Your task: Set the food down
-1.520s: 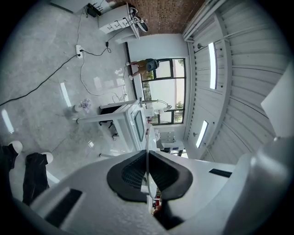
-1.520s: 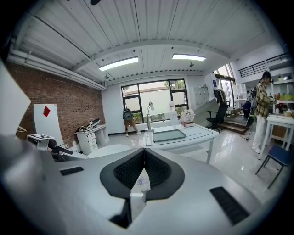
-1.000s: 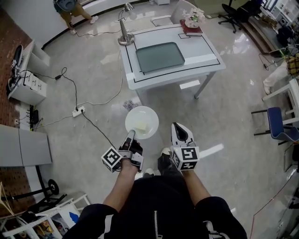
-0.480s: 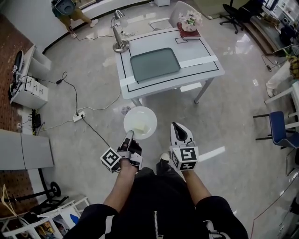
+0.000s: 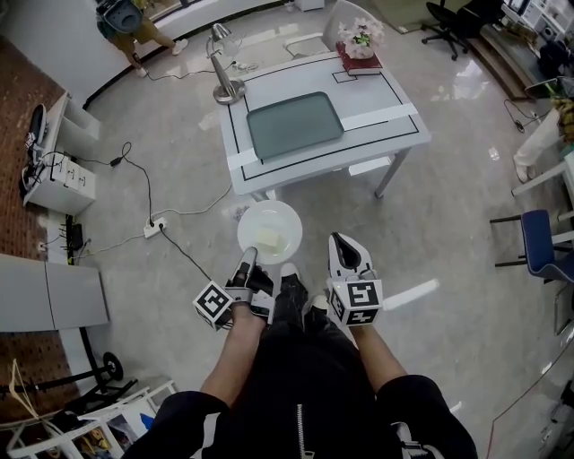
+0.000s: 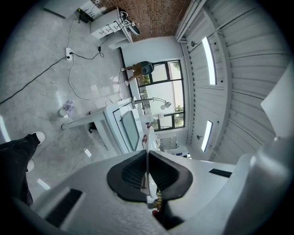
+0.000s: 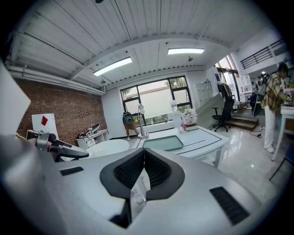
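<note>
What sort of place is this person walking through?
Probably an open-plan office or workshop studio: a white rectangular table with a silver desk lamp, black swivel office chairs on a glossy grey floor, and a red brick wall.

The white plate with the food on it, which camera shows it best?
The head view: it looks down onto the plate and the food on it, held at the rim by the left gripper. The left gripper view shows only the plate's thin edge between shut jaws. The right gripper view shows its side, not the food.
</note>
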Demonstrator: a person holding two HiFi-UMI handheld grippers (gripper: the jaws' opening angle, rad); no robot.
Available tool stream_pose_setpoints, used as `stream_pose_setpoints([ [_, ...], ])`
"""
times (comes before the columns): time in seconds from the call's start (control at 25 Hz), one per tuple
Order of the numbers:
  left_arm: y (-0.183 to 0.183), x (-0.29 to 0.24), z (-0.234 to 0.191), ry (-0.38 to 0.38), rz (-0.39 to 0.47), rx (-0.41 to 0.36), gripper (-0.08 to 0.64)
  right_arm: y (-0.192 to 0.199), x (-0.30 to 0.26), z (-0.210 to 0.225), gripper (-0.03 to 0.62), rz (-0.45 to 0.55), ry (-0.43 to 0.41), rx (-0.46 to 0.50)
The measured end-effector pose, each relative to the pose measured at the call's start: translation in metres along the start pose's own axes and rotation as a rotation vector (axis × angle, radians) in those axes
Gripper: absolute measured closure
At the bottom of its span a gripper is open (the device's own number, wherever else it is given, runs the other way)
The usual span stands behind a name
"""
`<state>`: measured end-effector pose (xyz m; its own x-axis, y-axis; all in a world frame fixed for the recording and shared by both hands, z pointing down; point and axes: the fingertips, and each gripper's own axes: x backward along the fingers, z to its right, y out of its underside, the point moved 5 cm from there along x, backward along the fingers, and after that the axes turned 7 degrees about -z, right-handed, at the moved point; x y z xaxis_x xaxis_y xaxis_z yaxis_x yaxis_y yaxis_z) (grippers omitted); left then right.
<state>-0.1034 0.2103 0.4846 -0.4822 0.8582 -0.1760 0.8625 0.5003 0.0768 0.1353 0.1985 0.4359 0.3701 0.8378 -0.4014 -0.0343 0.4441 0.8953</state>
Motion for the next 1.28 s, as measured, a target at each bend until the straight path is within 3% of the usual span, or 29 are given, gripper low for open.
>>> stream_pose_setpoints([
  [0.52, -0.027, -0.051, 0.005, 0.034, -0.02, 0.025, 0.548, -0.027, -0.045, 0.011, 0.583, 0.005, 0.027, 0.017],
  [1.28, -0.136, -0.152, -0.002, 0.023, -0.03, 0.08, 0.548, -0.08, -0.193, -0.001, 0.583, -0.068, 0.011, 0.057],
])
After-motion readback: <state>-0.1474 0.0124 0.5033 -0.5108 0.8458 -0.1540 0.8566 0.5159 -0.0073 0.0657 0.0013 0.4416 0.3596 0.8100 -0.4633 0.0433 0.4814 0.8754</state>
